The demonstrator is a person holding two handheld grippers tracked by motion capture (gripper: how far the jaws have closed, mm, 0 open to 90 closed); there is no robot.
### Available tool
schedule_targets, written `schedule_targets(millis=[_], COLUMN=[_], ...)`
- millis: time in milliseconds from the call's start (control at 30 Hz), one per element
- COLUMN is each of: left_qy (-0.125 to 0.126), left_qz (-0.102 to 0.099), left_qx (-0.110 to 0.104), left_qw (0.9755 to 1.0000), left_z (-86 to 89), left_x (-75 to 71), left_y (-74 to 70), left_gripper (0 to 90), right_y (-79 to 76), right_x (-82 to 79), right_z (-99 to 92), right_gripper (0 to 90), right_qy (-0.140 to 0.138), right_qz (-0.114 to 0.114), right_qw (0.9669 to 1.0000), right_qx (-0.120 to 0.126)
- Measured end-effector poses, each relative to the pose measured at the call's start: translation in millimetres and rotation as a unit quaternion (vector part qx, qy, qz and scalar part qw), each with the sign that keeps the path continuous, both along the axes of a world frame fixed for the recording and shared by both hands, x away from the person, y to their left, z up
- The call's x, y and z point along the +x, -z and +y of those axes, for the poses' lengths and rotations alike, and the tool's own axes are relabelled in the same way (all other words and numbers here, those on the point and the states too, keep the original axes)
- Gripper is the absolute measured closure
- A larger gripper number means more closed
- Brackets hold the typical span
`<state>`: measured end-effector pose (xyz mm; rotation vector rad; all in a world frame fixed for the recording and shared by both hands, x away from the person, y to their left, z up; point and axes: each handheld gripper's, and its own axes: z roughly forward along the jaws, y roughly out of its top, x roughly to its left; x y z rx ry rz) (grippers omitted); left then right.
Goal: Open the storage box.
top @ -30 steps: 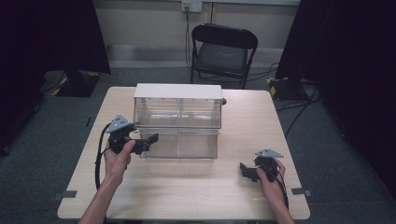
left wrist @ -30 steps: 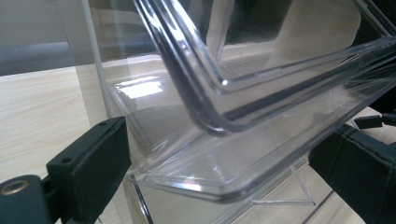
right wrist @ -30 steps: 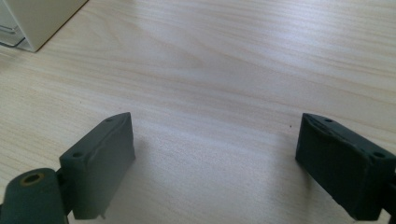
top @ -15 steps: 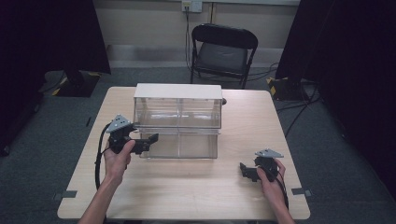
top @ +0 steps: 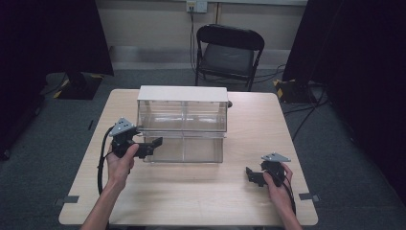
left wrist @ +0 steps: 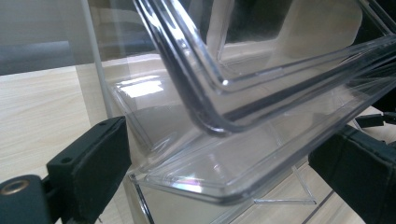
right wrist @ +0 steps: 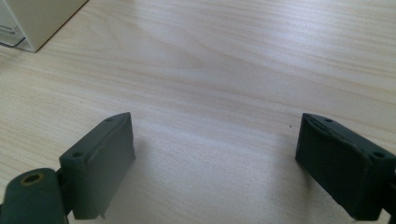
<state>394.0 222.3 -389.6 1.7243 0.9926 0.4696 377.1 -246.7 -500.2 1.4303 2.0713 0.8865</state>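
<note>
A clear plastic drawer unit (top: 182, 112) with a white top stands on the wooden table (top: 191, 196). Its lower drawer (top: 191, 149) is pulled out toward me. My left gripper (top: 152, 145) is at the drawer's front left corner, open. In the left gripper view the drawer's clear front lip (left wrist: 196, 182) lies between the wide-apart jaws of the left gripper (left wrist: 219, 175). My right gripper (top: 251, 176) rests low over the table at the right, open, and in the right gripper view the right gripper (right wrist: 215, 163) has only bare wood between its jaws.
A black folding chair (top: 230, 52) stands behind the table's far edge. The unit's white corner (right wrist: 32, 18) sits at the upper left of the right gripper view. Bare table surface lies in front of the drawer and between the two hands.
</note>
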Motion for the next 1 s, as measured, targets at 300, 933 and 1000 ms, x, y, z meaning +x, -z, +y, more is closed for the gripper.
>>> schedule_targets(millis=[300,933,1000], left_qy=[0.001,0.003,0.002], left_qz=[-0.001,0.001,0.002], left_qx=[-0.002,-0.001,-0.003], left_qw=[1.0000,1.0000,1.0000], left_z=[0.0,0.6,0.4], left_x=[0.6,1.2,1.1], left_y=[0.5,0.5,0.5], left_gripper=[5.5,5.3,5.3], right_y=[0.0,0.0,0.0], right_x=[0.0,0.0,0.0], right_z=[0.0,0.0,-0.1], right_gripper=[10.8,10.8,10.8], right_qy=[0.000,0.000,0.000], right_qz=[0.000,0.000,0.000], right_qw=[1.0000,1.0000,1.0000], right_qx=[0.000,0.000,0.000])
